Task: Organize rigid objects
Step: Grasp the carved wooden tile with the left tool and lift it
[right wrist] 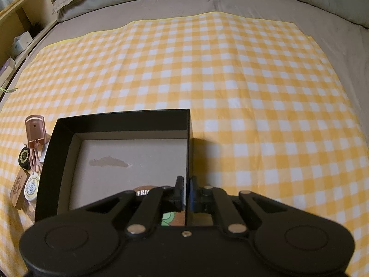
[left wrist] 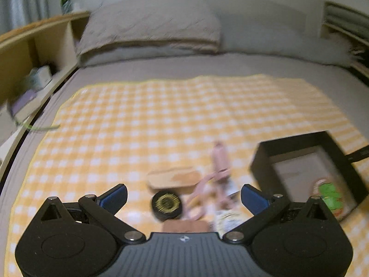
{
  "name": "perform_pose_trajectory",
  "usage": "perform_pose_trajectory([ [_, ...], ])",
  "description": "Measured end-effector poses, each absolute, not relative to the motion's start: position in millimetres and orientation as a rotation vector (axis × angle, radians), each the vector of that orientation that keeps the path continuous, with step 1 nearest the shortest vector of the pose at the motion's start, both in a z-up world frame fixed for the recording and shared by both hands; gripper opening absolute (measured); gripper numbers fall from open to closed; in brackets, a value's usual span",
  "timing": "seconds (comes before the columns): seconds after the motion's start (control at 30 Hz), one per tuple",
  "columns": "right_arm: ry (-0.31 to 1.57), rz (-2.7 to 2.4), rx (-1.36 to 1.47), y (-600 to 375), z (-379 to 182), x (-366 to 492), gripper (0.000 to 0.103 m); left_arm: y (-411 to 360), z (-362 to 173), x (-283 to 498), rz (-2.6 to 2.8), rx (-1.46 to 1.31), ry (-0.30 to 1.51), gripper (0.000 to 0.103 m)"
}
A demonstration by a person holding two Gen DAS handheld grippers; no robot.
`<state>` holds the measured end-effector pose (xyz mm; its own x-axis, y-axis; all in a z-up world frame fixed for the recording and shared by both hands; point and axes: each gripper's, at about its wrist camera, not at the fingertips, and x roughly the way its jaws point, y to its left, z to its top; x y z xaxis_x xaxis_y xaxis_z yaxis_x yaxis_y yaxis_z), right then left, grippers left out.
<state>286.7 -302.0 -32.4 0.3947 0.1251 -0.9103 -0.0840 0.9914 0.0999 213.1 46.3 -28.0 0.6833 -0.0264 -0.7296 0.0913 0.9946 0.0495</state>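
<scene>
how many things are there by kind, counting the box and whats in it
eyelash curler, rose gold: 1
round containers: 2, a black jar and a white tin
wooden pieces: 2, a pale block and a lettered block
green packet, in the box: 1
black box: 1
total: 7
</scene>
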Motion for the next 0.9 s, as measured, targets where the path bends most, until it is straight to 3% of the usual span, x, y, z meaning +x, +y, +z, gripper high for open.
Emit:
perform_pose_trajectory([
  [0.3,1.158,0.133,0.039,-301,-32,288,0.006,67,-62,228,-0.11,0.032,1.009,0.102],
  [0.37,1.157,0.137,0.034,-300,-34,288,0.007,70,-70,229,-0.123,0.02,1.055,0.099],
  [0.53,1.159,0.146,0.036,-302,-36,287,0.009,68,-84,233,-0.163,-0.019,1.145,0.08],
  [0.9,1.159,0.144,0.036,-301,-35,288,0.011,67,-100,241,-0.157,-0.026,1.189,0.075],
])
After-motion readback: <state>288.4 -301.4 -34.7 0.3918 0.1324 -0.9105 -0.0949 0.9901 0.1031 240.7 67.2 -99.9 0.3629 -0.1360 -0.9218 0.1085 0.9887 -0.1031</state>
